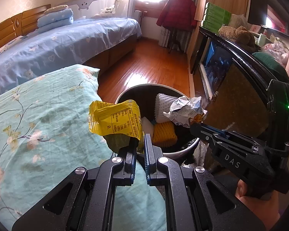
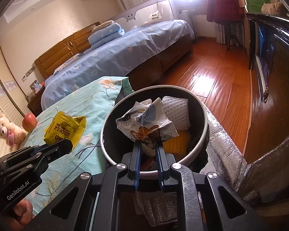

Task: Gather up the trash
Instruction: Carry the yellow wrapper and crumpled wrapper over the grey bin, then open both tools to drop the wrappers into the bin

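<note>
My left gripper point(image 1: 139, 140), jaws closed, pinches a yellow snack wrapper point(image 1: 115, 118) by its lower edge above the floral teal bedspread point(image 1: 38, 119), just left of the round bin point(image 2: 154, 174). My right gripper point(image 2: 148, 144), jaws narrowly parted, clamps a crumpled cartoon-printed wrapper point(image 2: 146, 121) over the bin's mouth. Inside lie white foam netting point(image 2: 176, 111), a yellow foam piece point(image 2: 178, 142) and what may be a white scrap, partly hidden.

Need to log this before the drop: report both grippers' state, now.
Left gripper: closed on the yellow wrapper, beside the trash bin.
Right gripper: closed on the crumpled cartoon wrapper, above the bin.
</note>
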The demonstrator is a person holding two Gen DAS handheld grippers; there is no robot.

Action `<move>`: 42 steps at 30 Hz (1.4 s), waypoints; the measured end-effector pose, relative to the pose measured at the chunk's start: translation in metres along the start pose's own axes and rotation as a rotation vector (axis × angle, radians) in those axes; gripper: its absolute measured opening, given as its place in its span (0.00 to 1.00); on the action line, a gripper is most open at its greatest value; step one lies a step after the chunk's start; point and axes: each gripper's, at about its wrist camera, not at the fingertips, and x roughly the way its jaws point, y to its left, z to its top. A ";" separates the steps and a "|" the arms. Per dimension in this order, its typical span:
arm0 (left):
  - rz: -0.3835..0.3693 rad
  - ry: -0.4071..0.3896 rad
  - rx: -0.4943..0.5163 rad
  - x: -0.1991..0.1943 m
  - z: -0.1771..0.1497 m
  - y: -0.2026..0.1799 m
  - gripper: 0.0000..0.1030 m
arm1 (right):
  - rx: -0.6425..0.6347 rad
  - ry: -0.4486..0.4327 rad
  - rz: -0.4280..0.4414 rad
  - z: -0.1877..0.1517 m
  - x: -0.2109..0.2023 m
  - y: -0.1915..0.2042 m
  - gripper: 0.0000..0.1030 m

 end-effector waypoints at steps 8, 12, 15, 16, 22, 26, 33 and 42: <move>0.000 0.008 0.010 0.008 0.005 -0.004 0.06 | 0.005 0.004 -0.003 0.006 0.004 -0.006 0.14; -0.004 0.011 0.016 0.011 0.008 -0.005 0.06 | 0.006 0.008 -0.004 0.008 0.007 -0.008 0.14; -0.006 0.014 0.020 0.013 0.010 -0.006 0.06 | 0.005 0.010 -0.005 0.010 0.008 -0.009 0.14; -0.006 0.016 0.023 0.014 0.011 -0.007 0.06 | 0.004 0.011 -0.006 0.011 0.009 -0.009 0.14; -0.006 0.020 0.034 0.018 0.017 -0.010 0.06 | 0.008 0.014 -0.008 0.013 0.011 -0.012 0.14; -0.005 0.020 0.037 0.021 0.021 -0.011 0.06 | 0.005 0.014 -0.009 0.016 0.012 -0.013 0.14; -0.003 0.024 0.044 0.025 0.024 -0.014 0.06 | 0.005 0.013 -0.009 0.020 0.013 -0.014 0.14; -0.002 0.030 0.050 0.032 0.028 -0.018 0.06 | 0.001 0.020 -0.017 0.026 0.018 -0.016 0.14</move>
